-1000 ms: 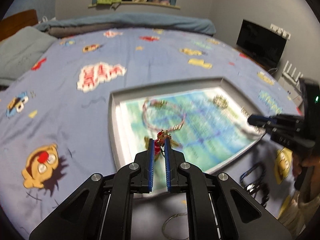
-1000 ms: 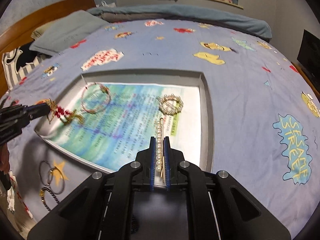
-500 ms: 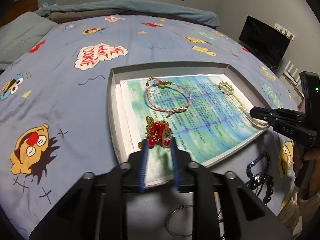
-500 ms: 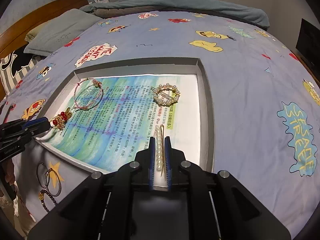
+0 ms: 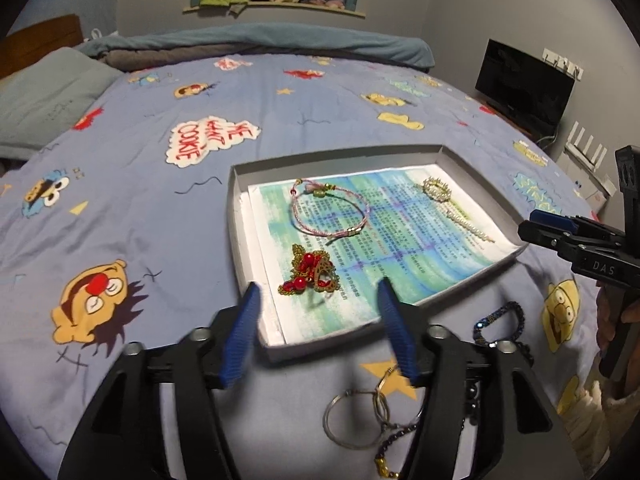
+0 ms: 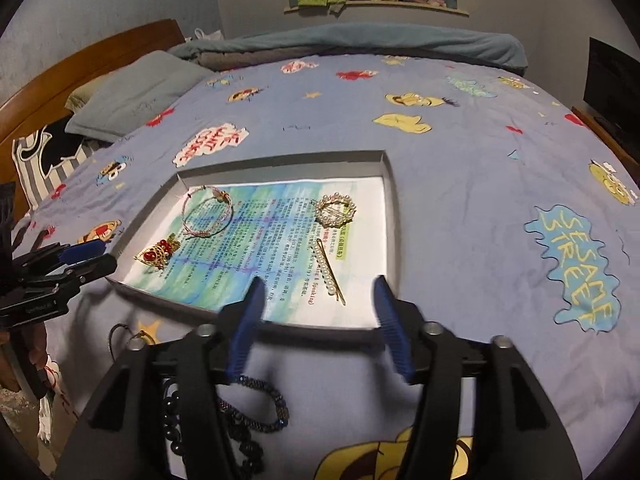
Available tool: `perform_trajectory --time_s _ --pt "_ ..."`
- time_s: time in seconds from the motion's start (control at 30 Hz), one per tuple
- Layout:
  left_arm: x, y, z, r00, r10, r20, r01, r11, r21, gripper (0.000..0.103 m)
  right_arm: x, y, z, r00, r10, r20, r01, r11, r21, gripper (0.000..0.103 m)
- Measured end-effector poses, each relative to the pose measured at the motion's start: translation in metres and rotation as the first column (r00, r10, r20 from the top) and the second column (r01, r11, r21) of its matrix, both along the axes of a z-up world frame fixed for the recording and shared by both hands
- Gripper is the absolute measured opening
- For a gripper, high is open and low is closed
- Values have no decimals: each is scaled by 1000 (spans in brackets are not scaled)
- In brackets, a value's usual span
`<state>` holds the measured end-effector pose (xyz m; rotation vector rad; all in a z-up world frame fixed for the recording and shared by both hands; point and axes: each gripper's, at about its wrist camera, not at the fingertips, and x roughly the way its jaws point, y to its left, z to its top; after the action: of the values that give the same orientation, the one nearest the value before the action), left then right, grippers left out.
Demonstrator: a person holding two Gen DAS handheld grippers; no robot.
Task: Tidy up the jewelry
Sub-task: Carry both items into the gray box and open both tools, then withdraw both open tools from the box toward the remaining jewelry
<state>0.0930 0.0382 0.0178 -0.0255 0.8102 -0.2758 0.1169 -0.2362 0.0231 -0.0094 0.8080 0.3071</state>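
Note:
A shallow grey tray (image 5: pixel 234 216) (image 6: pixel 394 216) lined with printed paper lies on the bed. In it lie a red and gold brooch (image 5: pixel 310 276) (image 6: pixel 158 254), a pink cord bracelet (image 5: pixel 330 212) (image 6: pixel 208 214), a round pearl brooch (image 5: pixel 438 190) (image 6: pixel 335 210) and a pearl hair clip (image 5: pixel 466 224) (image 6: pixel 330 270). My left gripper (image 5: pixel 318 318) is open and empty, just in front of the red brooch. My right gripper (image 6: pixel 320 312) is open and empty, just in front of the hair clip.
On the cartoon bedspread in front of the tray lie metal rings (image 5: pixel 360 416), a dark beaded bracelet (image 6: pixel 256 404) (image 5: pixel 500 324) and black beads (image 6: pixel 174 420). A pillow (image 6: pixel 136 92) and wooden headboard (image 6: pixel 80 64) are far left; a monitor (image 5: pixel 524 88) stands at the right.
Both grippers opened and drew back. The left let go of the red brooch, the right let go of the pearl hair clip; both pieces now lie in the tray.

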Motion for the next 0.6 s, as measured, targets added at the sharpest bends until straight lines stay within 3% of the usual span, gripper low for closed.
perform_trajectory --time_s 0.03,0.13,0.27,0.4,0.6 --pt "-5 1 2 1000 6 11 -6 1000 -1 75 -5 -3 3 1000 -8 12 8 1000 15 78" --pt "-19 3 3 999 19 30 -20 1000 14 80 -16 -11 8 999 -28 46 26 998 50 89" --pt "-40 6 1 996 45 76 -53 993 106 92 -29 -17 7 997 -52 60 49 998 50 97" --pt "-48 13 -5 994 81 67 -87 992 97 93 -41 -20 1 995 -68 68 67 998 13 98" --pt "-55 17 -7 993 101 57 -107 988 107 93 -52 -26 -8 995 -81 56 80 996 32 98"
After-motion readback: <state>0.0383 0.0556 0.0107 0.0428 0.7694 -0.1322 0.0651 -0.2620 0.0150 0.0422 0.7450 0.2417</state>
